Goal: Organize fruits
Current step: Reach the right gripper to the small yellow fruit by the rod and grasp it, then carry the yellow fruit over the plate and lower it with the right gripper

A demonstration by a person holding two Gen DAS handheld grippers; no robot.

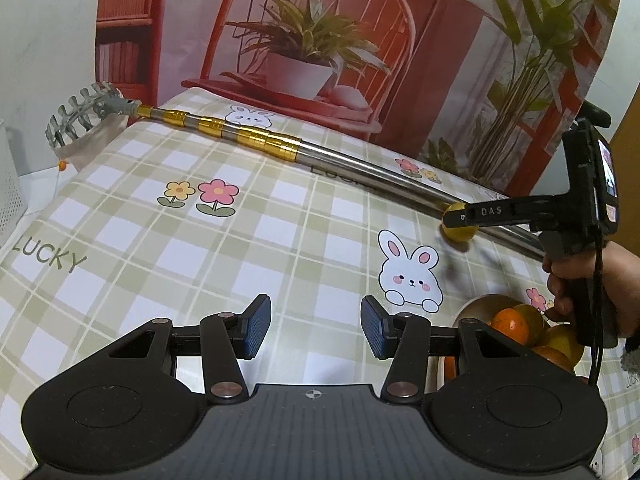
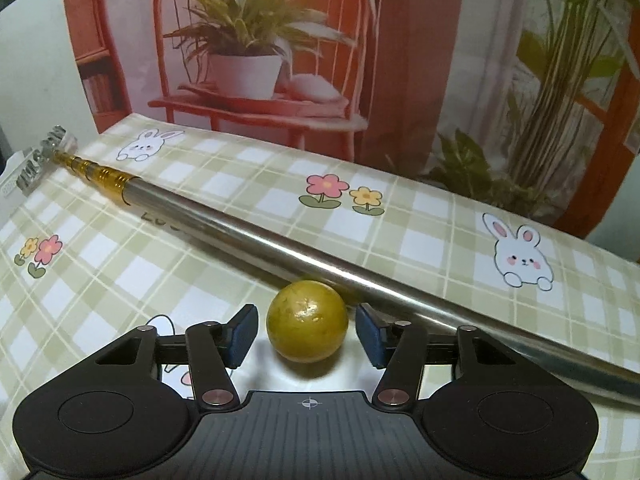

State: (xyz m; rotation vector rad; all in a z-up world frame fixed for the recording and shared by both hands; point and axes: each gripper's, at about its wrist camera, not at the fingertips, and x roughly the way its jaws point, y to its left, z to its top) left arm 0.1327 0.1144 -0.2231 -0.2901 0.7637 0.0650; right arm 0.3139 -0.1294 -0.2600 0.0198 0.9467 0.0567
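Fingers (image 1: 256, 326) of our left gripper (image 1: 316, 326) stand apart with nothing between them, low in the left wrist view over the checked cloth (image 1: 280, 216). We count one pole (image 1: 256, 138) crossing the frame from upper left to right, with one toothed picker head (image 1: 80, 110) at its far end. At lower right sits one bowl (image 1: 478, 304), half hidden behind our gripper's arm and cut by the person's hand (image 1: 592, 280). We make out about four fruits in it; the oranges (image 1: 510, 324) overlap, so the count is unsure. At right, that hand holds the right gripper (image 1: 460, 224), and one yellow-green fruit (image 1: 458, 236) shows behind its finger, just beside the pole. From here we cannot tell how that gripper's fingers stand.

In the right wrist view, the right gripper (image 2: 306, 334) has its two pads (image 2: 244, 332) spread, one on each side of the single fruit (image 2: 307, 326), which rests on the cloth (image 2: 240, 264) at lower centre. A thin gap shows on both sides, so nothing is clamped. The fruit lies just in front of the pole (image 2: 280, 246), which leaves the frame at lower right. The picker head (image 2: 40, 160) at upper left is blurred and partly cut off. The bowl is out of this view.
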